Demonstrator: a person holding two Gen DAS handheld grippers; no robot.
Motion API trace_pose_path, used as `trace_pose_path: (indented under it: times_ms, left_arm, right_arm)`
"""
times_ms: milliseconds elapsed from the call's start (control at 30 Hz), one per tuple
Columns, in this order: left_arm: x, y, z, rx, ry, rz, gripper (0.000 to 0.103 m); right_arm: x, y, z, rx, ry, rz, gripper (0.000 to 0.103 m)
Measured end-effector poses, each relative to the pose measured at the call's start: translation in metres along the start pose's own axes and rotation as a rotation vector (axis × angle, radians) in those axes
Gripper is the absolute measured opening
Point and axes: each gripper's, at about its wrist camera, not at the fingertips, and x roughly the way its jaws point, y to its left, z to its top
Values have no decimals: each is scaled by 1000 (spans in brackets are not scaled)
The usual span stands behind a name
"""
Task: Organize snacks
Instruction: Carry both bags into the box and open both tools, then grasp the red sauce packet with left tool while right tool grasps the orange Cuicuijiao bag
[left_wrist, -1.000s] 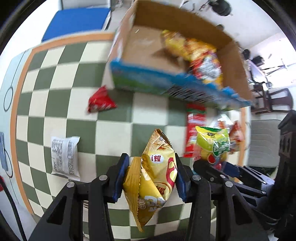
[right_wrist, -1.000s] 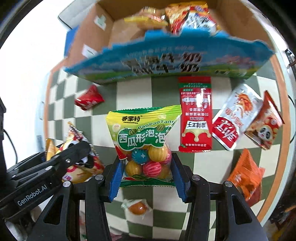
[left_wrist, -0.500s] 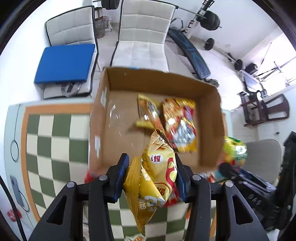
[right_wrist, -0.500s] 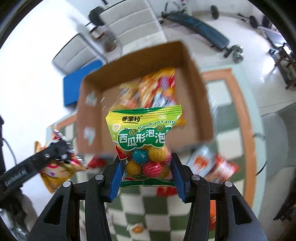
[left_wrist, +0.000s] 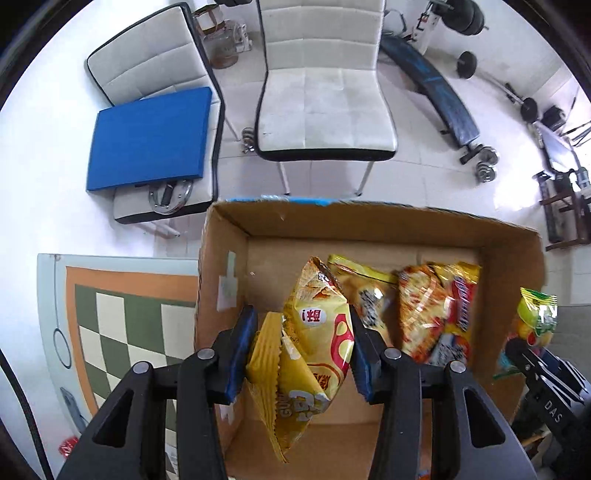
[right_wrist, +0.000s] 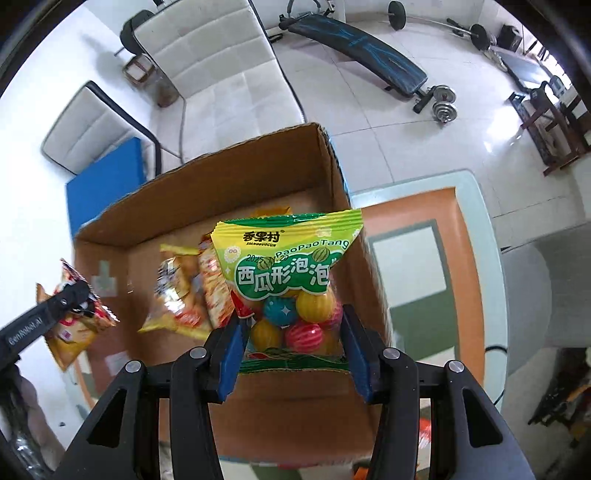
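I have both packets over the cardboard box (left_wrist: 373, 221), left gripper (left_wrist: 301, 354) clamped on the chip bag (left_wrist: 314, 343), right gripper (right_wrist: 291, 332) on the gumball bag (right_wrist: 288, 269); next I'd part the jaws.

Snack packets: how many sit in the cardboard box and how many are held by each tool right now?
In the cardboard box: 2, a yellow packet and an orange-red packet.
Left tool: 1 yellow chip bag.
Right tool: 1 green gumball bag.
Total: 4

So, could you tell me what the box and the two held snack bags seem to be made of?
Box: brown corrugated cardboard, matte, with raw cut edges. Yellow chip bag in the left gripper: glossy crinkled film, probably plastic or foil laminate. Candy bag in the right gripper: shiny plastic, clear where the coloured balls show.
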Motion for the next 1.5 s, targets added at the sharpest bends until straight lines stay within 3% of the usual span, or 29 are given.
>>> trace_pose_path:
  times_ms: [300, 367, 500, 567, 667, 833, 1000, 1133, 1500]
  left_arm:
    - [16, -5, 18, 4, 43, -4, 49]
    - [16, -4, 20, -2, 44, -22, 72]
    - [10, -7, 21, 1, 18, -33, 80]
    - [7, -7, 19, 2, 13, -51, 88]
    - [3, -6, 13, -3, 14, -72, 88]
    - [-10, -4, -6, 3, 4, -110, 89]
    - [-30, 1, -30, 15, -33, -100, 90]
    - [-51, 7, -50, -7, -77, -149, 90]
    - [-108, 1, -155, 5, -187, -120, 90]
  right_arm:
    - [21, 11, 24, -27, 24, -83, 57]
    - [19, 12, 26, -23, 16, -79, 69]
    - [15, 18, 28, -40, 15, -61, 80]
    - [13, 22, 26, -53, 18, -51, 85]
    - [9, 27, 19, -70, 33, -16, 93]
    - [4, 34, 0, -101, 43, -2, 94]
    - [-4, 39, -18, -135, 31, -4, 96]
    - [-18, 43, -35, -163, 9, 24, 97]
    - [-76, 35, -115, -181, -40, 128, 97]
